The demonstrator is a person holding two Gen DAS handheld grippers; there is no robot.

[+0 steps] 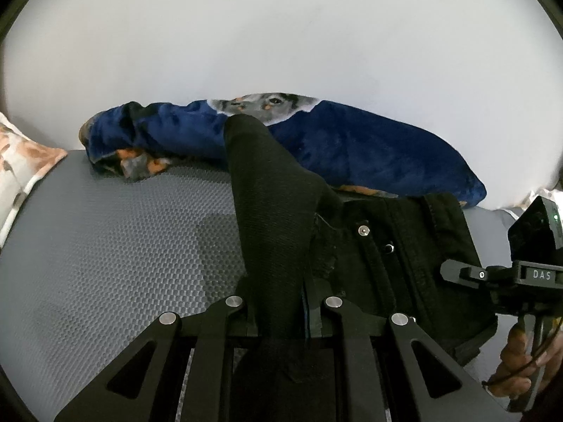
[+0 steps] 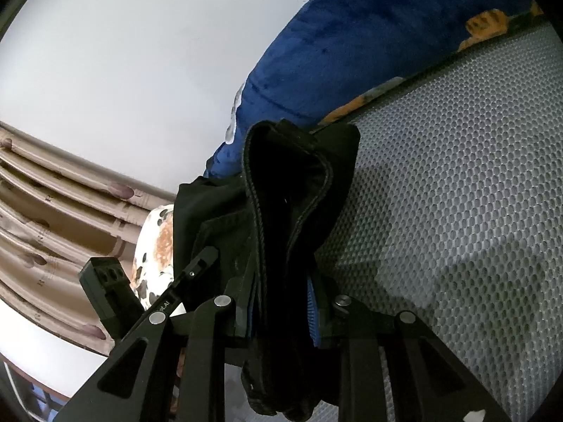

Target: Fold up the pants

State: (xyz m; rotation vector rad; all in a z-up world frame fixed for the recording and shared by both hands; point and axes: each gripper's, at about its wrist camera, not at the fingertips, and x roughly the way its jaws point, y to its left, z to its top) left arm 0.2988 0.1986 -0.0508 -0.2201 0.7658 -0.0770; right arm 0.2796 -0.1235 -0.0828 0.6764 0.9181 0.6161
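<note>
On the grey honeycomb mattress [image 1: 116,246], a patterned pillow [image 1: 21,165] lies at the far left and a blue plush blanket [image 1: 352,140] is bunched along the far side by the white wall [image 1: 281,35]. The left gripper [image 1: 281,316] is clamped on a leg of the black pants [image 1: 274,204], which rises toward the blanket. Just right, the waistband with its rivet lies on the mattress, and the right gripper [image 2: 281,302] pinches a thick bunch of it.

Soft even indoor light, faint shadows on grey mattress [image 2: 457,176], sharp focus, strong fisheye edge curvature
</note>
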